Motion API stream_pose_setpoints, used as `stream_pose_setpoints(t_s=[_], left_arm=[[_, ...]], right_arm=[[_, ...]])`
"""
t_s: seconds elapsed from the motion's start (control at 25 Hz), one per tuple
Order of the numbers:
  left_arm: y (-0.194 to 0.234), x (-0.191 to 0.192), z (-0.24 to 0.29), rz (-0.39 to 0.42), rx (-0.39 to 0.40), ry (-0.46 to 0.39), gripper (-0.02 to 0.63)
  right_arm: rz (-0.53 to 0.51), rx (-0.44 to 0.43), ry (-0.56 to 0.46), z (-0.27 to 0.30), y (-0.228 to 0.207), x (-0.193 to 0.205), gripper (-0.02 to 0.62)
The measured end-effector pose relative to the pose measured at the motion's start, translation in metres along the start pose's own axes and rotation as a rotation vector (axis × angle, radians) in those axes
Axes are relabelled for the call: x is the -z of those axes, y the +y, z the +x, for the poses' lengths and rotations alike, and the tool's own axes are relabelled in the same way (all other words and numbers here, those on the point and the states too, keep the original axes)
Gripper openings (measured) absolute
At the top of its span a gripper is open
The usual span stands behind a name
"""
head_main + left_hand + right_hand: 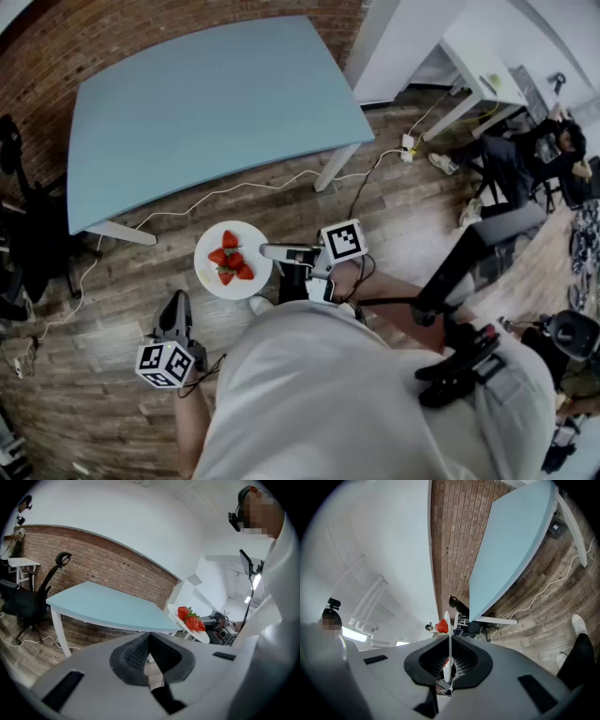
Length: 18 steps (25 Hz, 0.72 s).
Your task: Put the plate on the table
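A white plate (207, 275) with several red strawberries (232, 259) is held above the wooden floor, in front of the light blue table (206, 103). My right gripper (271, 251) is shut on the plate's right rim. In the right gripper view the plate (448, 641) runs edge-on between the pads, with the strawberries (442, 626) past it. My left gripper (176, 306) hangs lower left, shut with nothing in it. Its own view shows the closed jaws of the left gripper (149, 654), with the plate (202, 635) and the table (112, 606) beyond.
A white cable (234, 190) and a power strip (408, 143) lie on the floor by the table leg. A black office chair (23, 234) stands at left, a white desk (473, 66) at back right with a seated person (525, 159). A brick wall (141, 33) runs behind the table.
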<state>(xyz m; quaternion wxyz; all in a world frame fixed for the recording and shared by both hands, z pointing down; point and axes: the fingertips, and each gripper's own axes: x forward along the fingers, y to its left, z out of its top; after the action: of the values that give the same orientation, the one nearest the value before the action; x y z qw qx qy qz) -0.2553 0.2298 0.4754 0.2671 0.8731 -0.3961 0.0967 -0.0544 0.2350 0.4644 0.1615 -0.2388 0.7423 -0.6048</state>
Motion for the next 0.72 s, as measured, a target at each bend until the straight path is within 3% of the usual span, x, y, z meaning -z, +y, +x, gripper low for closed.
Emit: stream_pose_setpoints(t_s=[0.44, 0.72], left_arm=[[0.001, 0.003, -0.006, -0.041, -0.013, 0.008, 0.000], [0.009, 0.015, -0.022, -0.096, -0.033, -0.036, 0.000]], right_arm=[[0.097, 0.012, -0.022, -0.004, 0.004, 0.004, 0.020], [0.036, 0.045, -0.051, -0.011, -0.013, -0.001, 0.020]])
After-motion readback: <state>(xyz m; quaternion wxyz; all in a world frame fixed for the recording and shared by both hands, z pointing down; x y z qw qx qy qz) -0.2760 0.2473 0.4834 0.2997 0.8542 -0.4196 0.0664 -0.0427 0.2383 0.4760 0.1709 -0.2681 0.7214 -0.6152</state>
